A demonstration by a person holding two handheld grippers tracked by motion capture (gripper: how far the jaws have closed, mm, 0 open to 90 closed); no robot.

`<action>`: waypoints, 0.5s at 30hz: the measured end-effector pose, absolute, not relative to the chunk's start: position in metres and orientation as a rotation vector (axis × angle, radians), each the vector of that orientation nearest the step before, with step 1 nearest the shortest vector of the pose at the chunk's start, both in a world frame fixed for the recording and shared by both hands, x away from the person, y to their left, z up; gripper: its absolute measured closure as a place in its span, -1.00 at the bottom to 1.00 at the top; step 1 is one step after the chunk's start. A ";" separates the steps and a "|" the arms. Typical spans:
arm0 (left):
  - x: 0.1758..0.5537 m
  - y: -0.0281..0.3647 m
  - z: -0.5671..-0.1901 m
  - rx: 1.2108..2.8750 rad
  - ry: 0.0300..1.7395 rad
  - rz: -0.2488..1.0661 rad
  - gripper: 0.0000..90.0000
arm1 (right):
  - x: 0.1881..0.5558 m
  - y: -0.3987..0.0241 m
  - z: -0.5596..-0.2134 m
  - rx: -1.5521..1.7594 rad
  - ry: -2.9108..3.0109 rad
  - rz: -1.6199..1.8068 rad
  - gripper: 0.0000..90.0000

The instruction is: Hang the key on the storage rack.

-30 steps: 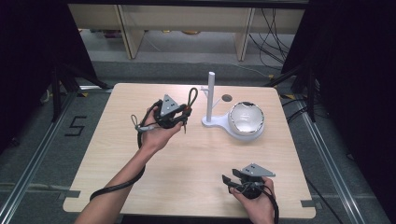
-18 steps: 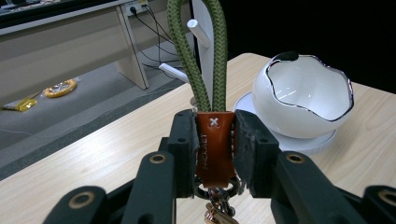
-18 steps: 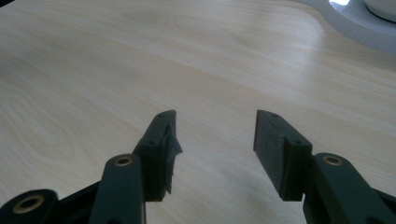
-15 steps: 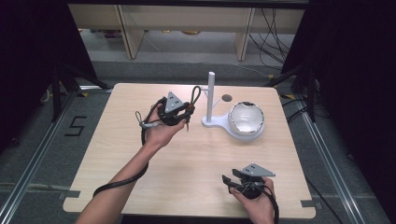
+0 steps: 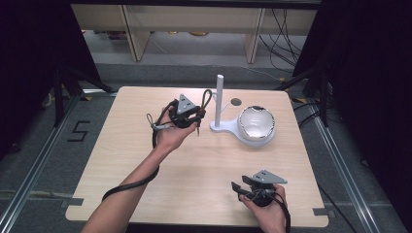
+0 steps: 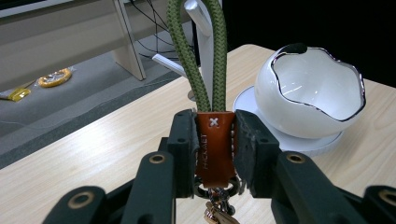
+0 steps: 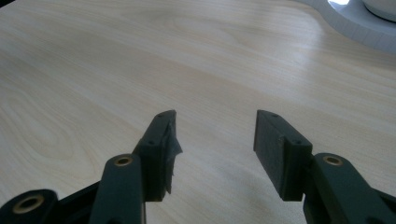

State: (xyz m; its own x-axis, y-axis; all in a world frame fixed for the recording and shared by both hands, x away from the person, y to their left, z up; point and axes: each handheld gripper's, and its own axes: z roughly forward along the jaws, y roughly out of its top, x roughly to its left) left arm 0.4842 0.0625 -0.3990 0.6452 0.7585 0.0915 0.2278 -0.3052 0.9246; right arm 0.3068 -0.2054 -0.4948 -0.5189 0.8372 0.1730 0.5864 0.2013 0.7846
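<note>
Green-corded keychain [image 6: 214, 140] pinched by left tongs [image 6: 214, 135] near stand [image 5: 219, 104] | right tongs [image 7: 215, 140] spread — bare tabletop [image 5: 121, 145]

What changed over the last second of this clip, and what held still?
The left gripper, shut on the keychain strap, drifted slightly up the high view and toward the white stand. The right gripper stayed low on the table with open jaws; the bowl did not move.
</note>
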 end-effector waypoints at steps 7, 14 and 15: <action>0.490 0.059 -0.404 1.853 0.799 0.636 0.51 | 0.305 -0.204 -0.494 1.388 2.192 1.220 0.11; 0.496 0.051 -0.408 1.862 0.803 0.621 0.50 | 0.309 -0.205 -0.497 1.301 2.208 1.241 0.11; 0.496 0.051 -0.408 1.862 0.803 0.621 0.50 | 0.305 -0.203 -0.495 1.391 2.195 1.223 0.11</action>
